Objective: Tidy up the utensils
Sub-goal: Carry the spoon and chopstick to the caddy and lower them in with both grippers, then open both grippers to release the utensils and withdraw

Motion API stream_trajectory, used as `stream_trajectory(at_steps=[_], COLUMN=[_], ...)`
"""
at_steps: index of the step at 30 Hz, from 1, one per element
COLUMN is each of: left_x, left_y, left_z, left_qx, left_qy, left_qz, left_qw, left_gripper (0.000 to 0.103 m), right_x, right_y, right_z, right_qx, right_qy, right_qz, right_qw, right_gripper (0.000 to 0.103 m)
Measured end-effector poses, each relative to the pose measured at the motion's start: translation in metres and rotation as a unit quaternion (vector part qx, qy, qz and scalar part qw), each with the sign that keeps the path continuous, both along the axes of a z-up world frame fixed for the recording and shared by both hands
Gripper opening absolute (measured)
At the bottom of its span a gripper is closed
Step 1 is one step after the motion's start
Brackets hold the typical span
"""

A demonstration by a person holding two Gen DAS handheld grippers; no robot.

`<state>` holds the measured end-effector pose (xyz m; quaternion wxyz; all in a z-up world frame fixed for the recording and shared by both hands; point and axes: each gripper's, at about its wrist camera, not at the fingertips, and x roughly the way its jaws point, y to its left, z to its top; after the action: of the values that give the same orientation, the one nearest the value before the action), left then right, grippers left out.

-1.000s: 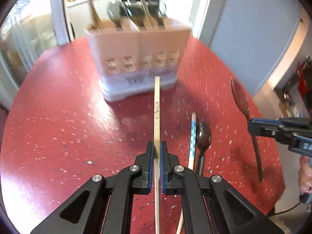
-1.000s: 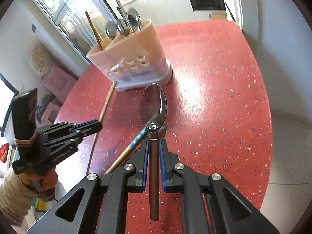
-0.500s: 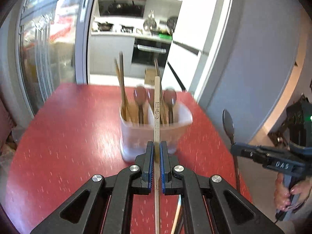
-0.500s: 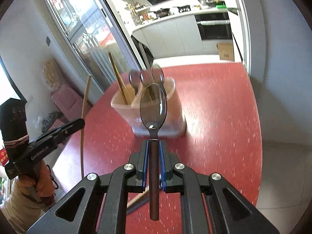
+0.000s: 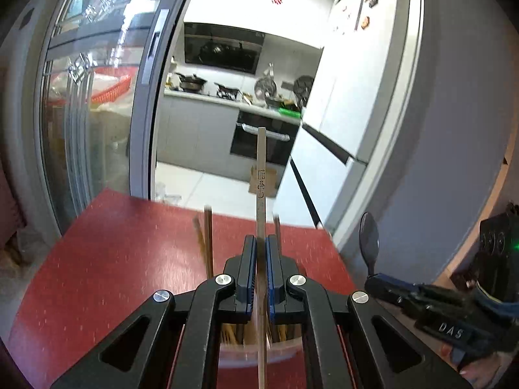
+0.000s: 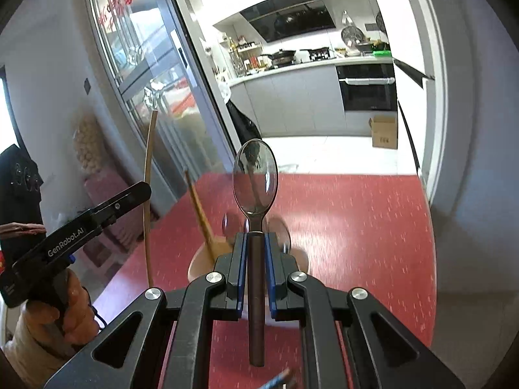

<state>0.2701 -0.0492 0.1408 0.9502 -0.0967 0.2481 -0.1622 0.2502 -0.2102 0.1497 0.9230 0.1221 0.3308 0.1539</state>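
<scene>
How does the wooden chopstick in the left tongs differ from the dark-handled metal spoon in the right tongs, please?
The pale wooden chopstick is a thin, straight stick with printed characters; the dark-handled metal spoon ends in a broad shiny bowl. The chopstick is matte wood, while the spoon is reflective metal on a brown handle. Both are clamped upright, in the left tongs and right tongs respectively.

left wrist: faces kitchen over red table (image 5: 107, 259) | right wrist: same, close

Red speckled table (image 6: 356, 227), pale utensil holder (image 6: 198, 264) standing on it
</scene>
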Motion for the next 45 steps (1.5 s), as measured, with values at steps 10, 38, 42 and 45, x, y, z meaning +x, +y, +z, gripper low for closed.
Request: stream_trajectory(at_steps=[10, 38, 42, 45], left_x=[0.033, 0.012, 0.015, 0.02], left_y=[-0.006, -0.019, -0.013, -0.008], left_z=[-0.02, -0.076, -0.074, -0.073], left_qx=[-0.006, 0.093, 0.086, 0.075], left_qy=[-0.057, -0.077, -0.059, -0.043], left_qz=[0.052, 0.079, 0.077, 0.069], left_qw=[0.997, 0.9895, 0.9916, 0.9938], left_gripper=[0.035, 0.035, 0.035, 0.035], right_x=[0.055, 0.042, 0.044, 0.045], right_y=[0.018, 0.046, 0.044, 0.043], right_z=[-0.016, -0.08, -0.079, -0.077], right_qx=[-0.023, -0.129, -0.123, -0.116], right_qy=[-0.048, -0.07, -0.058, -0.051], right_qz=[-0.008, 0.008, 0.008, 0.007], right_qw=[0.999, 0.989, 0.991, 0.992], right_gripper=[0.012, 0.012, 0.012, 0.012])
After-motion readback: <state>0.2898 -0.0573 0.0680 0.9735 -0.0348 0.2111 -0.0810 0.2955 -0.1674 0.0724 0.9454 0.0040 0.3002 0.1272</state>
